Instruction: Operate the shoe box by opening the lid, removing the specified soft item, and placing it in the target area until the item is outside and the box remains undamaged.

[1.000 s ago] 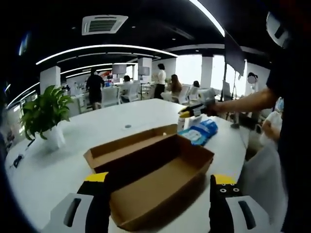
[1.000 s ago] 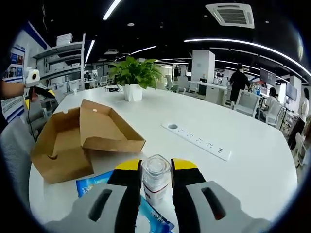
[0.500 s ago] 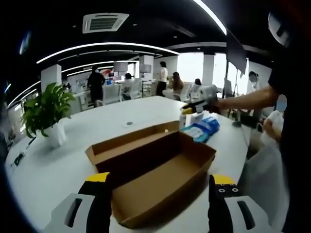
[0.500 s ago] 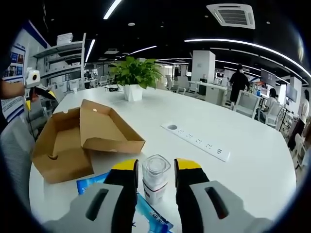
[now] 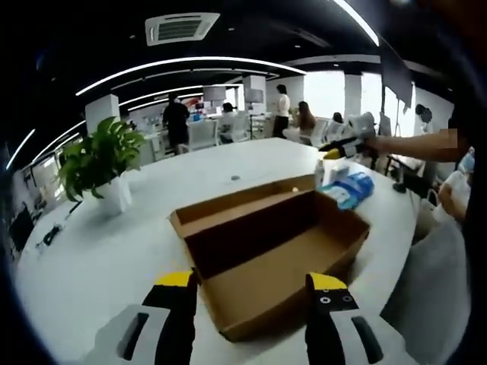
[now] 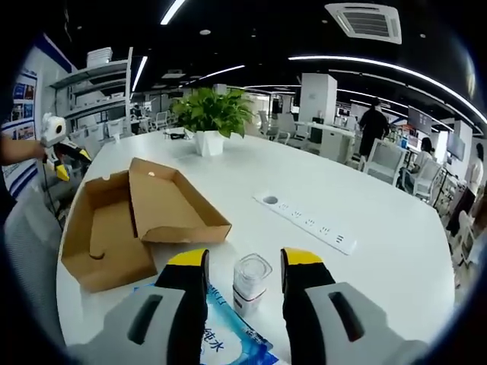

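Shoe box (image 5: 278, 255) open, looks empty; blue soft pack (image 6: 217, 344) on surface (image 6: 380, 213) looks light, squashy, slippery, grab mid-body; left gripper (image 5: 251, 285), right gripper (image 6: 243, 262) both open, holding nothing

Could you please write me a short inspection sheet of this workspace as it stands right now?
Surface: white table, wide and mostly bare.
Job's things: cardboard shoe box open and looking empty inside, lid folded back; blue soft pack lies outside on the table beside the box.
Clutter: small clear jar upright next to the pack; potted plant at the far side.
Grippers: left gripper open, jaws either side of the box's near end; right gripper open, the jar between its jaws, apart from both.
Cables: nothing seen; a white power strip lies flat on the table.
Surroundings: open office, people at distant desks.
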Motion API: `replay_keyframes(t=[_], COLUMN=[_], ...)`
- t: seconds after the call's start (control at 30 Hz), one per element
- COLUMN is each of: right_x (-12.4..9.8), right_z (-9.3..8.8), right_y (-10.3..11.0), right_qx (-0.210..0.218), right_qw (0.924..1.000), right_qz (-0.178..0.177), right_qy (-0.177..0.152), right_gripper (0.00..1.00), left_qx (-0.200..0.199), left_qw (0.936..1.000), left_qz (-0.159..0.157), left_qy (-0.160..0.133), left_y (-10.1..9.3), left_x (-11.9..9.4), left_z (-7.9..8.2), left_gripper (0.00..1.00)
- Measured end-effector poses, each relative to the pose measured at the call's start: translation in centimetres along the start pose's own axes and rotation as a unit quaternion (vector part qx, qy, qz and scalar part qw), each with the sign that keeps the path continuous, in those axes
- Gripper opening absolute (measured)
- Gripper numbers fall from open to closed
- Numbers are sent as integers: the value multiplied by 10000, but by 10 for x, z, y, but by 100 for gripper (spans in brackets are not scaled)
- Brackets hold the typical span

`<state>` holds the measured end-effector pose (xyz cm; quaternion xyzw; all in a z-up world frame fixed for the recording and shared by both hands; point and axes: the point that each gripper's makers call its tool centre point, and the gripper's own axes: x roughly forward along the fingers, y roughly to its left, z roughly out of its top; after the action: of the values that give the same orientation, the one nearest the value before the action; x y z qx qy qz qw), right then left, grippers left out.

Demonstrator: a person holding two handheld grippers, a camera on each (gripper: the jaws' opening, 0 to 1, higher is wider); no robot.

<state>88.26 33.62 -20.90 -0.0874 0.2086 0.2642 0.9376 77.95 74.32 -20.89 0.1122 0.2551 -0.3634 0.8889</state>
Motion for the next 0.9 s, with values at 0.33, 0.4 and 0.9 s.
replay_keyframes(t=[0.33, 0.4, 0.9], right_x=[-8, -8, 6], right_z=[15, 18, 41], right_y=[19, 20, 40], right_qx=[-416, -441, -282], right_qw=[9983, 9979, 9962], right_qz=[98, 78, 63], right_qy=[405, 472, 816], right_gripper=[40, 45, 43], left_qx=[-247, -228, -826], left_qw=[9977, 9965, 9877], left_qz=[524, 633, 938], left_qy=[365, 493, 938], left_y=[22, 27, 40], left_x=[2, 3, 7], left_z=[-18, -25, -56], left_gripper=[31, 29, 15])
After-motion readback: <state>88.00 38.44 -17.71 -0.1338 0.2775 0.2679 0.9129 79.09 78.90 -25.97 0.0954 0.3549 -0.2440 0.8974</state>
